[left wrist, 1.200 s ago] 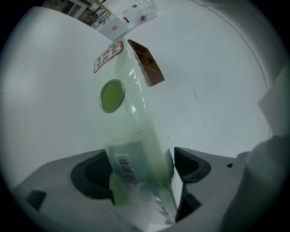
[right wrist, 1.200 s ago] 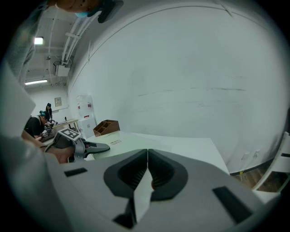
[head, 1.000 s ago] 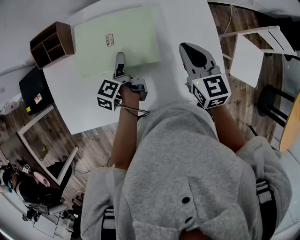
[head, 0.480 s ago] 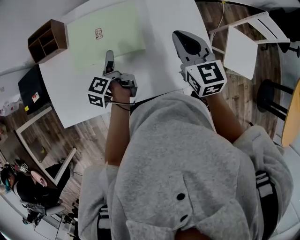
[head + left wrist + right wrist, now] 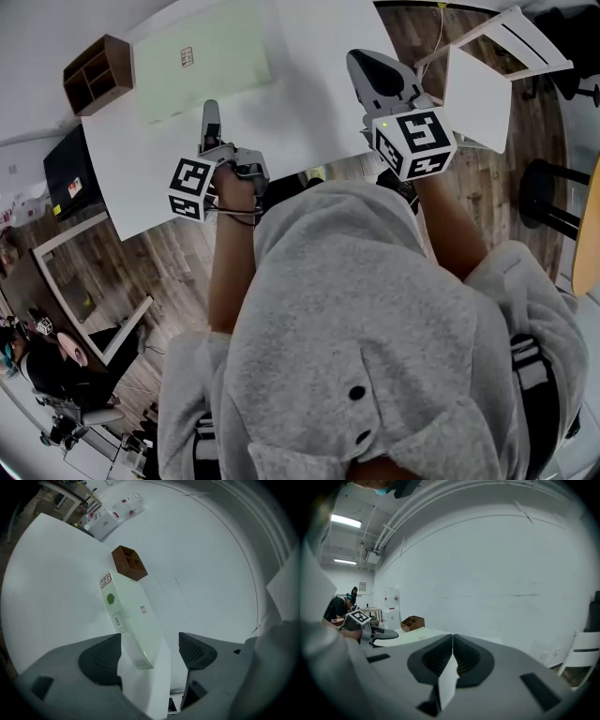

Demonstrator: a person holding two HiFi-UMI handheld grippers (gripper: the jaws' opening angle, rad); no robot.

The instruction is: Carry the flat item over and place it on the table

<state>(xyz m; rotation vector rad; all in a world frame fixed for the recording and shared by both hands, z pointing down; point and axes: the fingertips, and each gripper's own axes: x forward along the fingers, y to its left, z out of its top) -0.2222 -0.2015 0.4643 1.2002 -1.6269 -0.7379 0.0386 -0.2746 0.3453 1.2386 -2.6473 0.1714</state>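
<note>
**Checking the flat item on the tabletop, both grippers clear of it**

Head view: the flat item (image 5: 202, 61), a pale green panel with a small label, lay flat on the white tabletop (image 5: 319, 37), near its far side and just beside a brown wooden organizer (image 5: 98, 70). My left gripper (image 5: 212, 117) hung over the near part of the tabletop, short of the panel and not touching it. My right gripper (image 5: 367, 67) was off to the right, near a white chair (image 5: 478, 94).

Left gripper view: the jaws of the left gripper (image 5: 150, 639) stood wide apart with nothing in them. The flat item (image 5: 131, 620) stretched away ahead of them on the tabletop (image 5: 51, 583), toward the organizer (image 5: 130, 563).

Right gripper view: the right gripper (image 5: 453, 641) had its jaws pressed together. A pale sliver showed low in the slit, and I could not tell what it was. Beyond them I saw the organizer (image 5: 412, 622).

I judged the placing done. The panel looked stiff, thin and probably light, with a smooth face that could slip. Lying flush, it offers no lip, so I would take it at the middle of an edge, since its width would swing from a corner pinch.
</note>
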